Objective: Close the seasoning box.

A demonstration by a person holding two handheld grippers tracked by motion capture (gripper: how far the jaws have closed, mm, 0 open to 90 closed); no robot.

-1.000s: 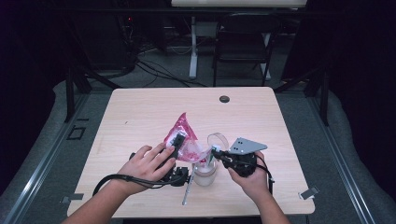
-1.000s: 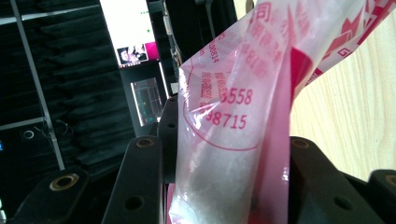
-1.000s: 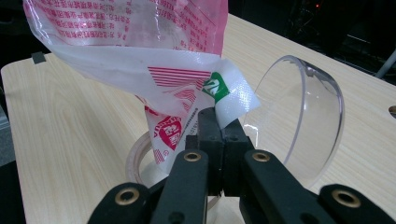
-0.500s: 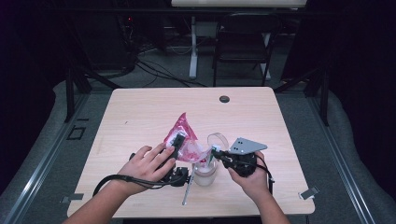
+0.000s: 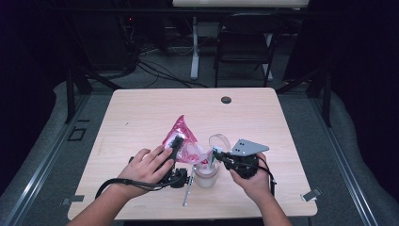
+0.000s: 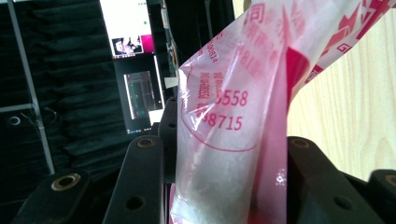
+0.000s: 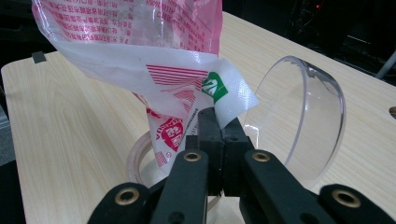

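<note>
Jaws of both the left gripper (image 5: 176,143) and right gripper (image 5: 215,153) clamp the pink bag (image 5: 181,136), low centre of frame, above the clear jar (image 5: 206,175)

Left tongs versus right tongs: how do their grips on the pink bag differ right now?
The left tongs hold the pink bag across a thick, filled part, jaws apart around it. The right tongs pinch a thin flat corner, jaws nearly together, above the clear jar. Both are shut on the same bag.
</note>
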